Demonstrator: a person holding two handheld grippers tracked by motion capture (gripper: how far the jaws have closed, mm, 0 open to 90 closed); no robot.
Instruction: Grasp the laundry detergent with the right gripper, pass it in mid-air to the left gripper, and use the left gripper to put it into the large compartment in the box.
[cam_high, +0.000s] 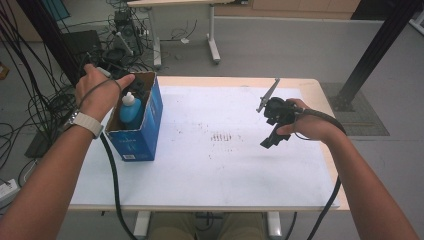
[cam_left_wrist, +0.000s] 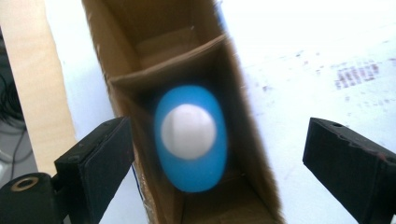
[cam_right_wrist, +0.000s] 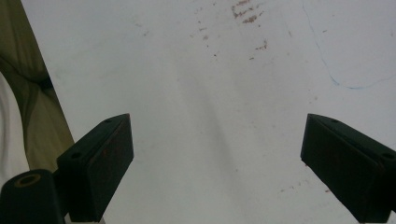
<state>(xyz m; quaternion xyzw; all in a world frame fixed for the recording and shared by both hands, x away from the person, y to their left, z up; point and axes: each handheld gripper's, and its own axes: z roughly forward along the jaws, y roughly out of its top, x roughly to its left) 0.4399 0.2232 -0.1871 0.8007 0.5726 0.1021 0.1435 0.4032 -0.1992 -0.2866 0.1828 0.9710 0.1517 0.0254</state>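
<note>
A blue bottle with a white cap (cam_high: 131, 110) stands upright in an open blue cardboard box (cam_high: 142, 135) at the table's left. My left gripper (cam_high: 136, 91) hangs just above the box opening, mostly hidden under the hand. In the left gripper view I look straight down on the bottle (cam_left_wrist: 190, 137) inside the box's brown walls (cam_left_wrist: 252, 154). The left gripper (cam_left_wrist: 219, 135) stands open, its jaws wide to either side and clear of the bottle. My right gripper (cam_high: 271, 141) hovers over the right half of the white sheet, and it (cam_right_wrist: 217, 135) is open with nothing between the jaws.
A white sheet (cam_high: 225, 160) with a few reddish smudges covers the wooden table. A cardboard divider (cam_left_wrist: 168, 60) splits the box into compartments. Cables (cam_high: 30, 105) pile on the floor at left. A black post (cam_high: 370, 55) rises behind the right corner.
</note>
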